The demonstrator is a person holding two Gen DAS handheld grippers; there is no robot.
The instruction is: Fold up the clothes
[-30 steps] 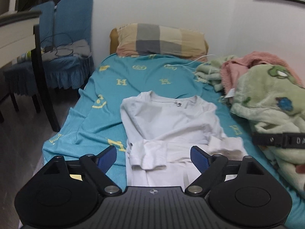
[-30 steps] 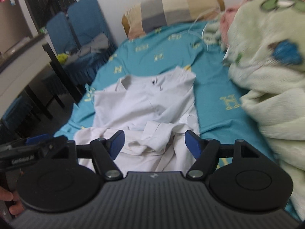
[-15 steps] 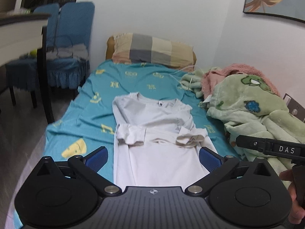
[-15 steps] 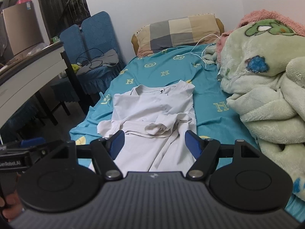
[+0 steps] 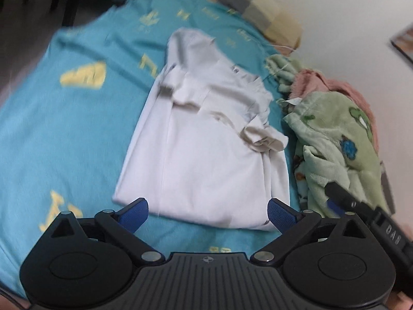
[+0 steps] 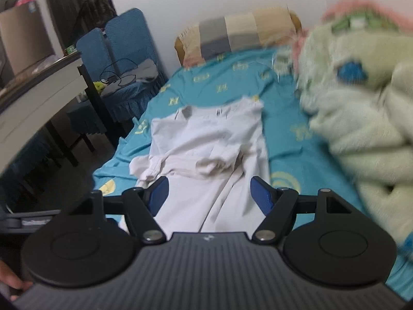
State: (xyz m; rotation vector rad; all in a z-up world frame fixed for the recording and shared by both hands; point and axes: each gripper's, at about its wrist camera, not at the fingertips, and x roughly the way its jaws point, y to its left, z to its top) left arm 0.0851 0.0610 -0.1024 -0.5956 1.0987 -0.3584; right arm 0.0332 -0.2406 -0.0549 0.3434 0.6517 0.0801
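Note:
A white long-sleeved shirt (image 5: 206, 142) lies flat on the teal bed sheet (image 5: 64, 129), collar toward the pillow, both sleeves folded across its chest. My left gripper (image 5: 207, 215) hovers tilted down over the shirt's hem. Its jaws stand wide and are closing slightly, the pads touching no cloth. In the right wrist view the shirt (image 6: 211, 139) stretches away from my right gripper (image 6: 210, 193), which is open above the lower part with nothing gripped. The right gripper's black body (image 5: 361, 206) shows at the left view's right edge.
A heap of green and pink fleece blankets (image 6: 361, 116) fills the bed's right side beside the shirt. A checked pillow (image 6: 245, 31) lies at the head. Blue chairs (image 6: 124, 51) and a dark-legged table (image 6: 38, 95) stand left of the bed.
Both grippers drew back from the folded sleeves toward the hem. The left one then rolled and dipped toward the hem's edge. The shirt has not moved.

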